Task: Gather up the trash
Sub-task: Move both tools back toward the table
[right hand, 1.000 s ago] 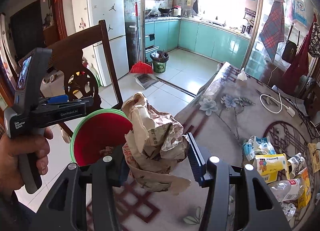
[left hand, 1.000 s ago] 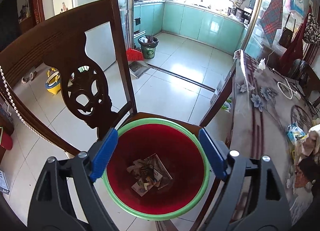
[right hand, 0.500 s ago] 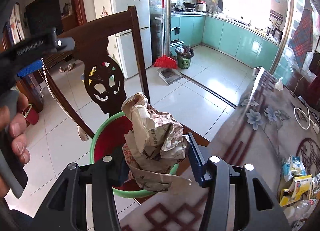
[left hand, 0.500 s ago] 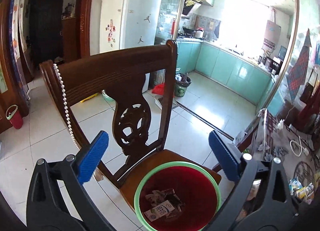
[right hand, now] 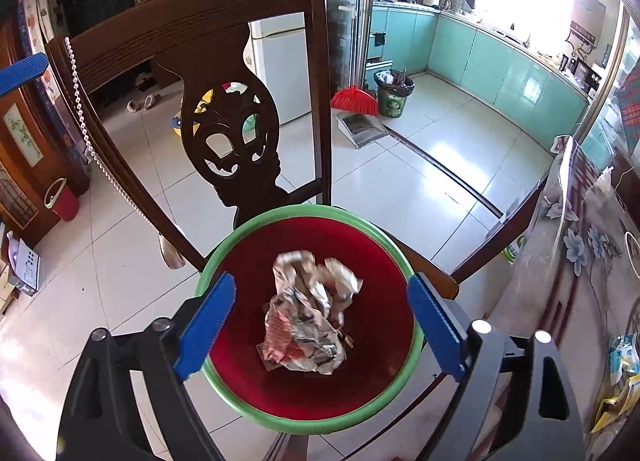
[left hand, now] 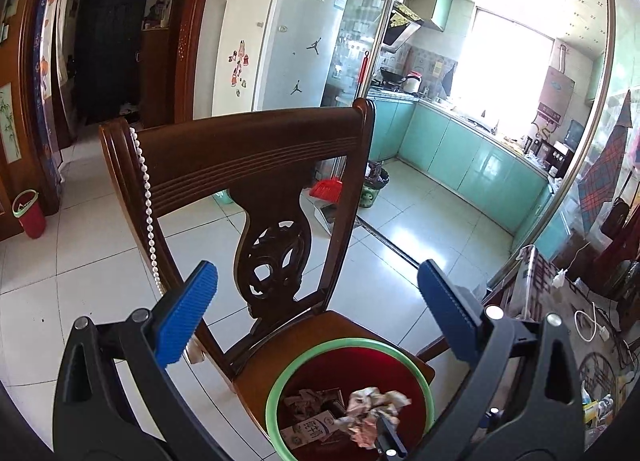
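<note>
chair [right hand: 192, 33] – glossy wood | bin [right hand: 256, 389] – plastic | wad [right hand: 308, 313] – crumpled paper

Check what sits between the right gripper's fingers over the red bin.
Crumpled paper, loose inside the red bin; the opening right gripper touches nothing, per the right wrist view.

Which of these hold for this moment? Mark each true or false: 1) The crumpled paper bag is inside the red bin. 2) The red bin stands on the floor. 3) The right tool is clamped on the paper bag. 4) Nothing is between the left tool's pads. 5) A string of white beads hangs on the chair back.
1) True: the paper bag lies in the red bin.
2) False: the bin stands on the chair seat.
3) False: the right tool is opening above the bin, pads clear of the bag.
4) True: the left tool is open and empty.
5) True: the white beads hang there.
</note>
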The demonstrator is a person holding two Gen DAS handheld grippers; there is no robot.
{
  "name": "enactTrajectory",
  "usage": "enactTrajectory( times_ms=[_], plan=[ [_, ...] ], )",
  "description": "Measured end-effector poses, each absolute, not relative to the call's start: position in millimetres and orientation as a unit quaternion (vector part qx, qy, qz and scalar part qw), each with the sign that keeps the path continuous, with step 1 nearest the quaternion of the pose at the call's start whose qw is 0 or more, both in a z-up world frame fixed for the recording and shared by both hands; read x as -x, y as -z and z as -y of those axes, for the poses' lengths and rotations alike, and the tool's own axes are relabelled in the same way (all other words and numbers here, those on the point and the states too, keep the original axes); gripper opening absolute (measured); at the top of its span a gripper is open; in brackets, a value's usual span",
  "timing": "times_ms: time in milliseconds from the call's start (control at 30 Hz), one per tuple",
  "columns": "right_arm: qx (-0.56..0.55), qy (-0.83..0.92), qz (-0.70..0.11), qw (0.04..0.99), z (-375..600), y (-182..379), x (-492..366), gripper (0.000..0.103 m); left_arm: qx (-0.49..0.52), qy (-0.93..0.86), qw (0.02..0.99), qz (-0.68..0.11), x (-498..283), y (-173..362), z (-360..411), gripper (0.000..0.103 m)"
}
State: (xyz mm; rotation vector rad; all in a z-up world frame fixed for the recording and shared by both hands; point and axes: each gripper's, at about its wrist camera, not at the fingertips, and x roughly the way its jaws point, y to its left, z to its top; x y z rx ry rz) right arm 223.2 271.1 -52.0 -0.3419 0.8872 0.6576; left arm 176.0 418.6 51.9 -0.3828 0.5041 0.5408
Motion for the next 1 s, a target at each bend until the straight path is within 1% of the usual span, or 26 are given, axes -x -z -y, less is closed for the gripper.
enactTrajectory(
  times_ms=[267,567,667,833,1000],
  plan=[
    [0.124,-0.285,-0.410,0.857,-205,28,-214,0.088,0.176,-0.245,0.922,-0.242,-175,-56,-404,0.098],
    [0.100,-0.244,-0.389,0.883,-97,-6,-183,0.089,0.147,-0.160,0.944,-0.250,-191,-65,-349,0.098],
    [0.097,-0.223,-0.389,0.889,-55,-13,-169,0.090,0.138,-0.117,0.949,-0.260,-198,-66,-319,0.098],
    [0.097,-0.181,-0.384,0.900,15,-21,-148,0.090,0.091,-0.037,0.957,-0.274,-206,-65,-251,0.098],
    [0.089,-0.140,-0.390,0.906,82,-22,-128,0.090,0.080,0.048,0.950,-0.299,-203,-52,-183,0.098]
  ],
)
